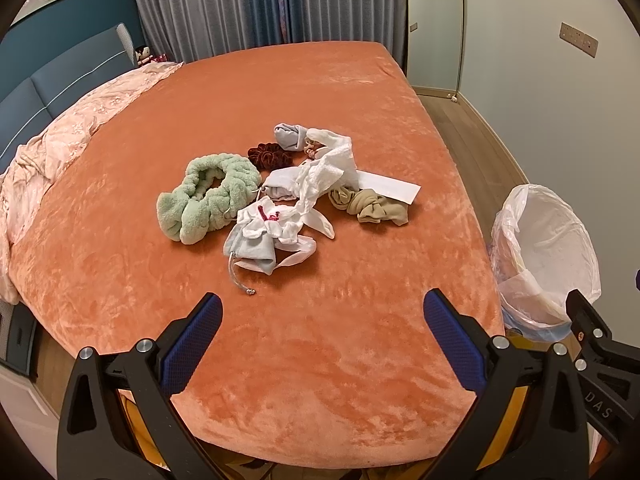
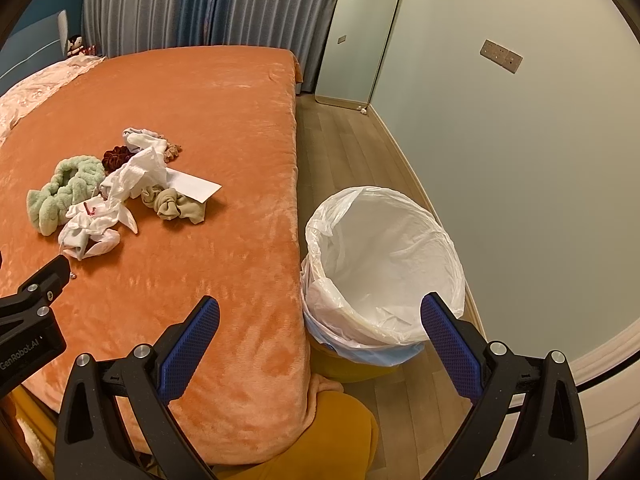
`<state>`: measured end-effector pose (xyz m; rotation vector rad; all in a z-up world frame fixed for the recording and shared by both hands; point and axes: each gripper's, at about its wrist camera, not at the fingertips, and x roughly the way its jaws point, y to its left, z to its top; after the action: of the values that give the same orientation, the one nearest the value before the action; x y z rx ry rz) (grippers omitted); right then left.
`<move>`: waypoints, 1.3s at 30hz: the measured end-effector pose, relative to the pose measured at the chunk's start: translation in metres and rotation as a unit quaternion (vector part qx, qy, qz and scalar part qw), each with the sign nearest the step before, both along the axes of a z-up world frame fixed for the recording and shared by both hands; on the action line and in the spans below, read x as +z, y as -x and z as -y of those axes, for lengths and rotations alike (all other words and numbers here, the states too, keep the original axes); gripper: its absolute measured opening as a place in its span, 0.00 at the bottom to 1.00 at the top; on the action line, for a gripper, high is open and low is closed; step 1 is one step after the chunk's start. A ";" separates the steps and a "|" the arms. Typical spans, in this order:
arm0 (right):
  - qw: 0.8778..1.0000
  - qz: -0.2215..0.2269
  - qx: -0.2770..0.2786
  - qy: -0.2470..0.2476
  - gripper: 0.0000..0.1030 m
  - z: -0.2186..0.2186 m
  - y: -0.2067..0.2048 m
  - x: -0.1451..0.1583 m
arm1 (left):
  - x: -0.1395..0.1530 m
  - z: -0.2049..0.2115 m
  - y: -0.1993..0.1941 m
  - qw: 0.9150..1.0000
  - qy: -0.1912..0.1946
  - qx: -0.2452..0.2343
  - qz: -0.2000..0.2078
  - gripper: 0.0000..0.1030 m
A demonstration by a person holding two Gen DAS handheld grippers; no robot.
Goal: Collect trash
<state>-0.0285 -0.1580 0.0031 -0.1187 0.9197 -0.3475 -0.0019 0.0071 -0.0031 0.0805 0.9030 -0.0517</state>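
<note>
Both grippers hang over the near edge of the bed point(image 1: 280, 92), fingers spread wide and holding nothing: the left gripper point(image 1: 322, 336) faces the pile in the middle of the orange cover, the right gripper point(image 2: 320, 336) sits over the gap between the bed edge and the lined bin point(image 2: 384, 240) on the floor just beside it. The likely trash is the crumpled white tissue point(image 1: 324, 172) draped across the heap and the flat white paper slip point(image 1: 390, 186) partly tucked under it; the green headband point(image 1: 208, 196), dark red scrunchie point(image 1: 266, 154) and tan socks point(image 1: 374, 208) look like things to keep. The tissue should be very light, soft and easily torn, so a pinch on its raised bunched middle seems best, lifting slowly since it touches the cloth around it. The slip lies flat on plush fabric and may be hard to get under; its free corner toward the bin looks the best hold
</note>
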 end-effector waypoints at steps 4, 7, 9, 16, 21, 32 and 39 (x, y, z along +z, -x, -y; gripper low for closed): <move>1.000 -0.001 -0.001 -0.001 0.93 0.000 -0.001 0.000 | 0.000 0.000 0.000 1.000 0.000 0.000 0.000 0.93; 1.000 -0.002 0.000 -0.001 0.93 0.000 0.000 0.000 | -0.001 -0.001 0.000 1.000 -0.001 0.000 -0.001 0.93; 1.000 -0.001 0.001 0.000 0.93 0.000 0.000 0.000 | 0.000 -0.002 0.001 1.000 -0.001 0.001 0.000 0.93; 1.000 0.000 -0.003 -0.002 0.93 0.002 -0.001 0.000 | -0.001 -0.003 0.001 1.000 0.001 0.002 -0.002 0.93; 1.000 0.000 -0.002 -0.001 0.93 0.001 0.000 0.001 | -0.001 -0.003 0.001 1.000 0.000 0.002 -0.002 0.93; 1.000 0.000 -0.007 -0.001 0.93 0.004 -0.003 0.003 | -0.001 -0.003 0.002 1.000 -0.003 0.003 0.002 0.93; 1.000 0.003 -0.007 -0.001 0.93 0.003 -0.004 0.006 | 0.000 -0.004 0.002 1.000 -0.002 0.004 0.001 0.93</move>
<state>-0.0244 -0.1610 0.0095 -0.1088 0.9160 -0.3594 -0.0040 0.0106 -0.0033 0.0811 0.9019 -0.0432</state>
